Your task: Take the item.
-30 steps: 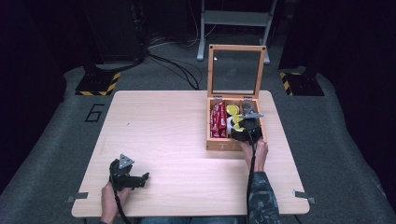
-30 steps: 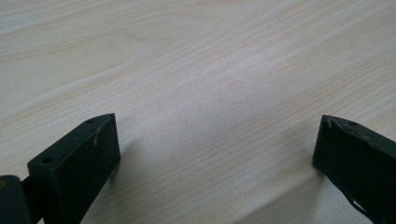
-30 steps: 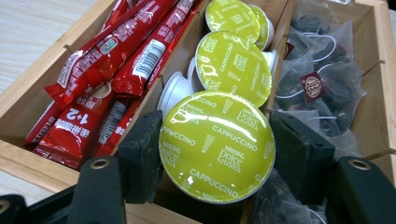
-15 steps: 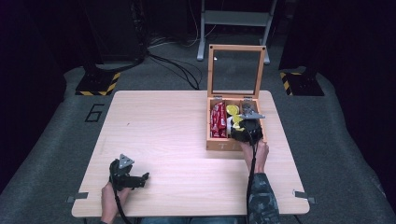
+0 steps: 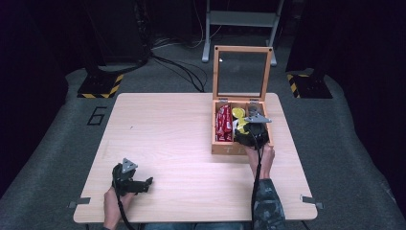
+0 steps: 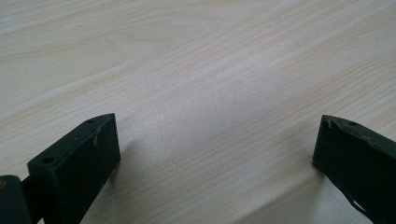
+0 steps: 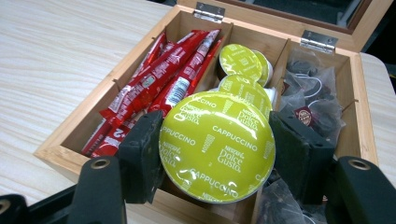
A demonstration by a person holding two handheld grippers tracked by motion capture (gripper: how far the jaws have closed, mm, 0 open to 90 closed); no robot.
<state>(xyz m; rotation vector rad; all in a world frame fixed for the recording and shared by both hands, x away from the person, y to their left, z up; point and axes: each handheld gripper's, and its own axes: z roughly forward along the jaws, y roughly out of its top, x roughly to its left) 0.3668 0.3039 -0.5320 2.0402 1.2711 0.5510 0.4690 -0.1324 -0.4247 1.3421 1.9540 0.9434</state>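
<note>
A wooden box (image 5: 220, 148) with its glass lid raised stands at the table's right side. My right gripper (image 5: 251, 128) hovers over its middle compartment, shut on a lime-green Cappuccino capsule (image 7: 216, 145) held flat side up between both pads. More green capsules (image 7: 241, 61) lie in the compartment below it. Red stick sachets (image 7: 159, 87) fill the left compartment and dark tea bags (image 7: 312, 105) the right one. My left gripper (image 5: 143, 184) rests low over the bare tabletop near the front left, its jaws wide open with nothing between them (image 6: 215, 149).
The light wood table (image 5: 167, 134) is bare between the two hands. The raised lid (image 5: 242, 72) stands upright behind the box. Dark floor, cables and a metal stand lie beyond the far edge.
My right gripper has lifted slightly with the green capsule in it, above the box. The left gripper has stayed where it was.
</note>
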